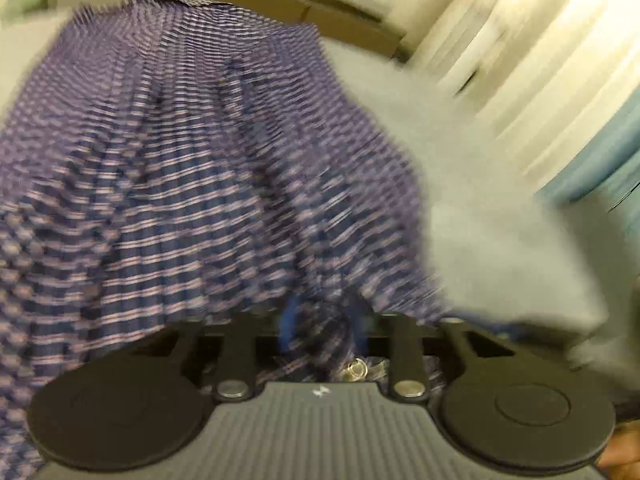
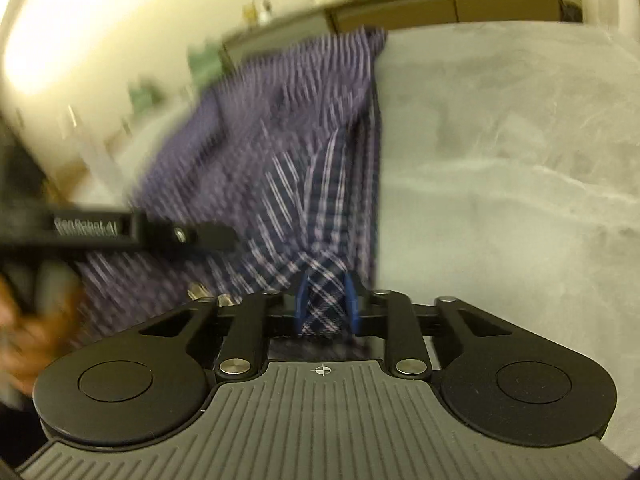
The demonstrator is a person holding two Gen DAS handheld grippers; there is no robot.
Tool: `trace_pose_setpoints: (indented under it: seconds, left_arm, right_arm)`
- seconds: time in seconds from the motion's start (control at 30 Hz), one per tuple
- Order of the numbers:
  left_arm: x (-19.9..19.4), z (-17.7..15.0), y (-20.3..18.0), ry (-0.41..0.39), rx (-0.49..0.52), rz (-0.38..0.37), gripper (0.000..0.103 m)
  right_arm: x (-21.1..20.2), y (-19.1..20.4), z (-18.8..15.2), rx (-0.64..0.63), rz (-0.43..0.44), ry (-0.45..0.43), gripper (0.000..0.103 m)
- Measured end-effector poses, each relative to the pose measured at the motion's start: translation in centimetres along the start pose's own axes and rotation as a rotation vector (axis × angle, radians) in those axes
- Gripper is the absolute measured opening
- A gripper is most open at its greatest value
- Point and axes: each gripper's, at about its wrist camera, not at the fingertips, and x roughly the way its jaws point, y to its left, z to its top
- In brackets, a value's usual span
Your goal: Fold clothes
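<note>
Pale grey bedsheet [image 2: 500, 152] covers the work surface, a bed by the look of it, with a long brown cabinet [image 2: 440, 8] along the far wall and cream walls behind; both views heavily motion-blurred. Far left of the right wrist view: a blurred hand [image 2: 24, 344] and the black body of the left gripper [image 2: 224, 238] with a white label, its tip pushed into the cloth, so the fingers are hidden from that side. Blue-and-white plaid garment [image 1: 192, 168] is the task item; exact type cannot be told. In the left wrist view it fills the left and centre of frame, spread out and away toward the cabinet, with bare sheet to its right. Left gripper's blue fingers [image 1: 289, 330] are narrow and pinch a bunched fold of the plaid between them; metal rings or snaps [image 1: 356, 369] sit just behind the pinch. Right wrist view: garment hangs or stretches from the centre up toward the left, its right edge straight against the bare sheet. Right gripper [image 2: 326, 308] has its blue fingers [image 2: 301, 304] narrow, clamped on a gathered corner of the plaid, cloth sticking out both above and below the pinch. Small shiny snaps [image 2: 200, 293] show on the cloth just left of that gripper.
</note>
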Motion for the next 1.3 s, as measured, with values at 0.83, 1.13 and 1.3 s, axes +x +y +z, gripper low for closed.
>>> trace_pose_setpoints:
  seconds: [0.83,1.13,1.3]
  left_arm:
    - [-12.5,-7.0,12.2,-0.094,-0.299,0.117,0.018]
    - [-12.2,-6.7,13.2,-0.104,-0.392,-0.010,0.022]
    - [-14.2,-6.0,13.4,-0.216,-0.498,-0.251,0.010]
  right_arm:
    - [-5.7,-3.0,-4.9,0.188,0.130,-0.005,0.073]
    - [-6.2,1.9,-4.0,-0.086,0.121,-0.071,0.072]
    - [-5.0,3.8,-3.0,-0.138,0.141,-0.064,0.072]
